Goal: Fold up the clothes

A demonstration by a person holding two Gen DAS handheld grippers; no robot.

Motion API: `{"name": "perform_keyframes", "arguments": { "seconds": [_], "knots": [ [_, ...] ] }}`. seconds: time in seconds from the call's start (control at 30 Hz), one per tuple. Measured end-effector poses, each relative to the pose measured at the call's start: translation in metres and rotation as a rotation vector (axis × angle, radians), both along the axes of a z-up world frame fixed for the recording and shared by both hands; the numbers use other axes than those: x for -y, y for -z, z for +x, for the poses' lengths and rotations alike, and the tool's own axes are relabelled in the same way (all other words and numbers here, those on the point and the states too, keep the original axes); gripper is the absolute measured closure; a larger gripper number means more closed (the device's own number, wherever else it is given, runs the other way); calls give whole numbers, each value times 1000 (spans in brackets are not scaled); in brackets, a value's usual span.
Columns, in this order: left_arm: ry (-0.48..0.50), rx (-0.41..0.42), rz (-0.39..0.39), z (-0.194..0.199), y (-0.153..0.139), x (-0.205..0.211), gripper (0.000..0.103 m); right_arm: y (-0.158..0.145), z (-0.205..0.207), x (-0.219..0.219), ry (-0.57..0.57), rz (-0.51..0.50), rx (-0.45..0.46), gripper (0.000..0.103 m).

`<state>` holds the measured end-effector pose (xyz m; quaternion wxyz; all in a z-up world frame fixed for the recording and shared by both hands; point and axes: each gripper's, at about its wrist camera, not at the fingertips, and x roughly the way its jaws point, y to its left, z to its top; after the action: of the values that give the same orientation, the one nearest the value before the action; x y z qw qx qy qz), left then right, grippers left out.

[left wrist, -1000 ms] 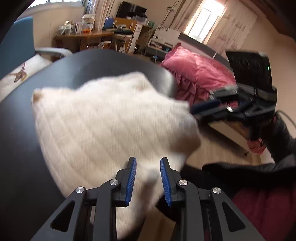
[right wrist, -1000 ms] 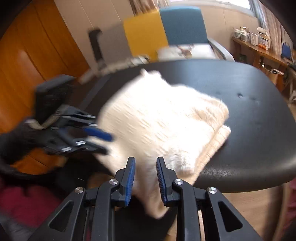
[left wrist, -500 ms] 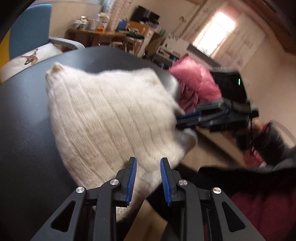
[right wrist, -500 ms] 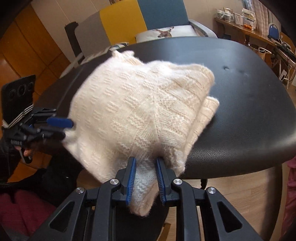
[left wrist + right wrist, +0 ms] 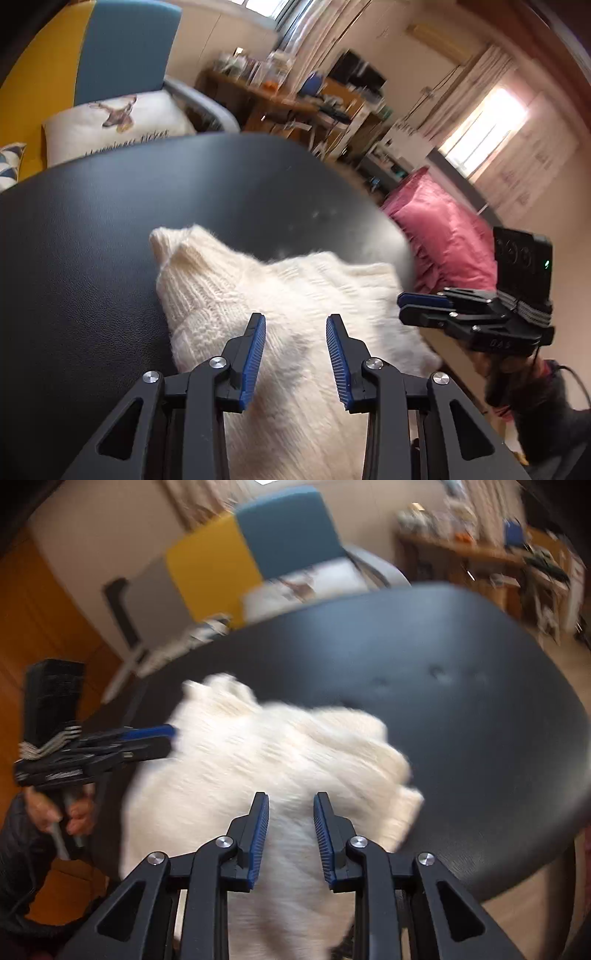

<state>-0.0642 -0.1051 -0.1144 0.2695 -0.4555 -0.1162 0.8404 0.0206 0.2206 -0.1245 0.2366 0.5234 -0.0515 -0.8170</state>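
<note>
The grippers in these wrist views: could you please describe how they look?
Both the left gripper and the right gripper are black linkage frames with silver rivets and ribbed blue pads on the jaws. Each carries a black phone strapped on top. The person's sleeve is dark.

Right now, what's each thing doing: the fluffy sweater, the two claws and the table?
Sweater: folded into a bundle, lying on the table, near edge hanging over.
Left claw: jaws opening, sweater showing between them, not pinched.
Right claw: jaws apart, sweater under them; grip unclear.
Table: black, bare around the sweater.
</note>
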Motion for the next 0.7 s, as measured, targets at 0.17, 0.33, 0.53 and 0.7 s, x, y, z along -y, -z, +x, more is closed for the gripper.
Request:
{"name": "perform_keyframes", "arguments": {
  "seconds": [0.17, 0.33, 0.53, 0.7],
  "knots": [
    [8, 19, -72, 5, 23, -19, 68, 20, -1, -18, 49, -73, 44, 83],
    [-34, 30, 25, 6, 12, -5, 65, 13, 4, -29, 84, -166, 29, 80],
    [-144, 17, 248, 18, -18, 54, 42, -1, 29, -70, 117, -369, 30, 53],
    [-207, 127, 365, 32, -3, 102, 22, 31, 43, -95, 151, -527, 171, 17]
  ]
}}
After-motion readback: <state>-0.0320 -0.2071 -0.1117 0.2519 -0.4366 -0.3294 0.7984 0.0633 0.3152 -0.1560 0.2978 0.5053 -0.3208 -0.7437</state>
